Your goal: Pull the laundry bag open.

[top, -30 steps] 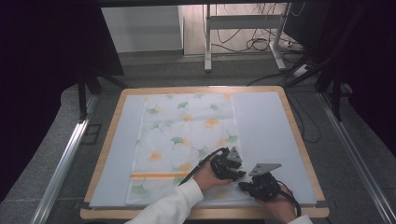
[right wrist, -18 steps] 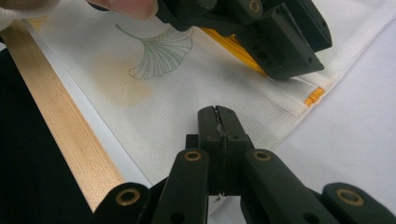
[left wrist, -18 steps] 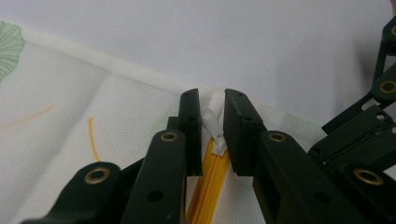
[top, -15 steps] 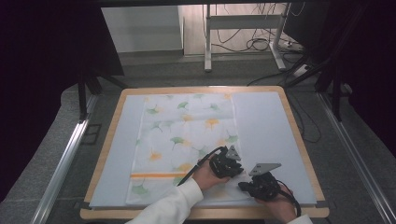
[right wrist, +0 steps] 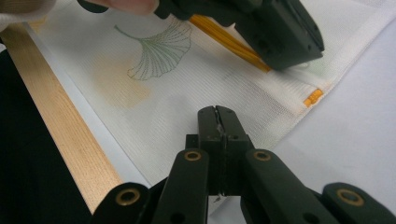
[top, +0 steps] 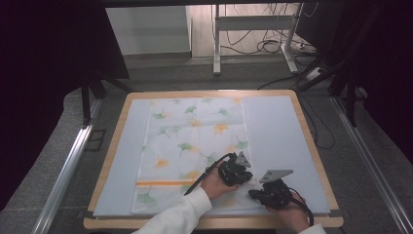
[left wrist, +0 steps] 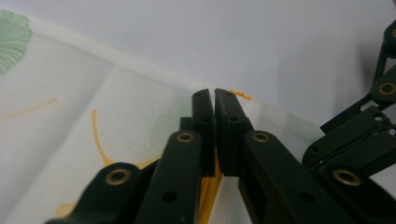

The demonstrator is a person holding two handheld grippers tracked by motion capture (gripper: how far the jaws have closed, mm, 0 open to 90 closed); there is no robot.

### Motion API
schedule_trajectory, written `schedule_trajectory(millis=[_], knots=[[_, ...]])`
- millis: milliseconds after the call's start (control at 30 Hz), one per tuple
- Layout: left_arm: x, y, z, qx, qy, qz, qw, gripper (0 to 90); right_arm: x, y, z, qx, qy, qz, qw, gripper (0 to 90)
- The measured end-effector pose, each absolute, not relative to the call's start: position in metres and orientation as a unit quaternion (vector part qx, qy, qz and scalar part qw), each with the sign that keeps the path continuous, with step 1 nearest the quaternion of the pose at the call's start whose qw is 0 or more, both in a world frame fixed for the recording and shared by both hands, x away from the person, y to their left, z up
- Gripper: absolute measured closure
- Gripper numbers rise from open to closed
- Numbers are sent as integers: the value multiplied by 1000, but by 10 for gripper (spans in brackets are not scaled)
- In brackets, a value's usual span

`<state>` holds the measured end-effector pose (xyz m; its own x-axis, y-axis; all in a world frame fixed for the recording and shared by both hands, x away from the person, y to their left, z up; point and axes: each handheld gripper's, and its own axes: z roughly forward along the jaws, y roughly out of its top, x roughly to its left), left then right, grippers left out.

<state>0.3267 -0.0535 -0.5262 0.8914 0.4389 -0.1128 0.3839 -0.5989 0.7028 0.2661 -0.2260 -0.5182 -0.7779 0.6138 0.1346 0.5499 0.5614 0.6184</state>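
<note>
1. On the table (top: 302, 122) lies a leaf-print cloth (top: 195, 146), spread flat.
2. Left gripper (left wrist: 215, 100) presses near its right edge, jaws almost together.
3. Right gripper (right wrist: 217, 116) is clamped on the cloth's near right corner.

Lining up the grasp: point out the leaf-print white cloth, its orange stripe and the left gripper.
leaf-print white cloth (top: 195, 141), high view, middle.
orange stripe (top: 158, 183), high view, left stretch.
left gripper (left wrist: 215, 100), left gripper view, between fingertips.
</note>
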Motion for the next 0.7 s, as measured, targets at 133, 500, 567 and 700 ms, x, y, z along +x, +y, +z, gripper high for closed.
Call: schedule_trajectory(millis=[133, 500, 567, 700], knots=[[326, -59, -524, 902, 222, 49, 367, 852, 266, -226, -518, 330, 882, 332, 49, 889], [326, -61, -523, 901, 231, 51, 364, 900, 267, -225, -518, 328, 883, 330, 52, 889], [325, -61, -523, 900, 231, 53, 365, 900, 267, -225, -518, 330, 883, 329, 51, 889], [325, -60, -523, 898, 237, 48, 367, 900, 267, -225, -518, 329, 883, 330, 51, 889]])
